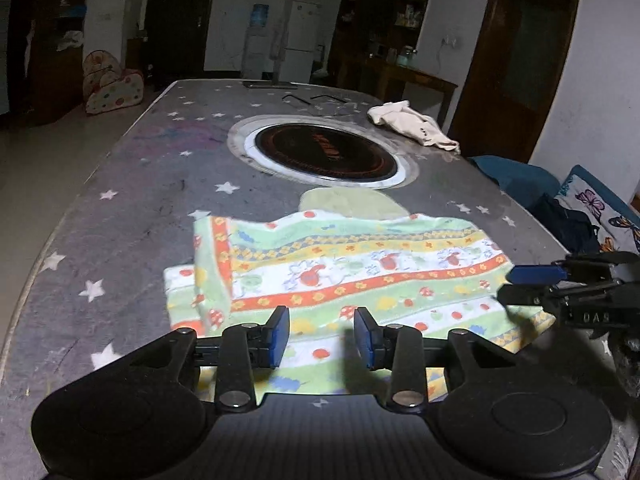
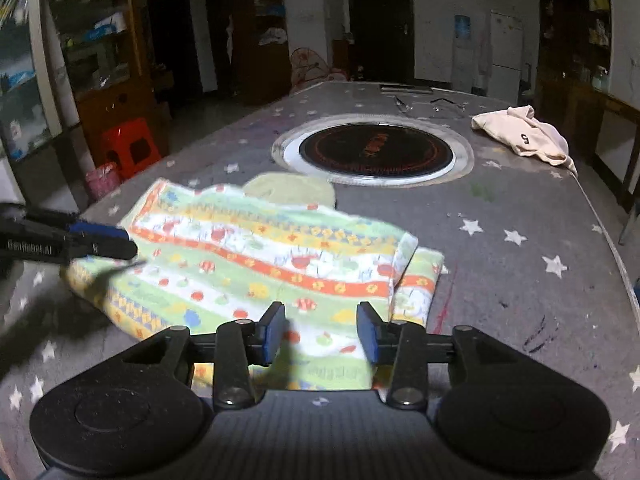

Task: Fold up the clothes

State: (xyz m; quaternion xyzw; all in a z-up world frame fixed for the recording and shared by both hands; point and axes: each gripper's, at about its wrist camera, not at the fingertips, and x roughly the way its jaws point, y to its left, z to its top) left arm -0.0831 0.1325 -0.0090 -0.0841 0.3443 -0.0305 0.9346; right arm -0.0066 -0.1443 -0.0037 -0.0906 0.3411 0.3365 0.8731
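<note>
left gripper (image 1: 322, 334): jaws apart, holding nothing, above near edge of garment | right gripper (image 2: 322, 332): jaws apart, empty, over same edge | patterned garment (image 1: 340, 268): folded flat on star-print table cover (image 1: 120, 208), green, orange, yellow and white stripes with cartoon prints, one end doubled over | cream garment (image 2: 524, 136): crumpled at far corner, beyond round inset hob (image 2: 376, 148)
</note>
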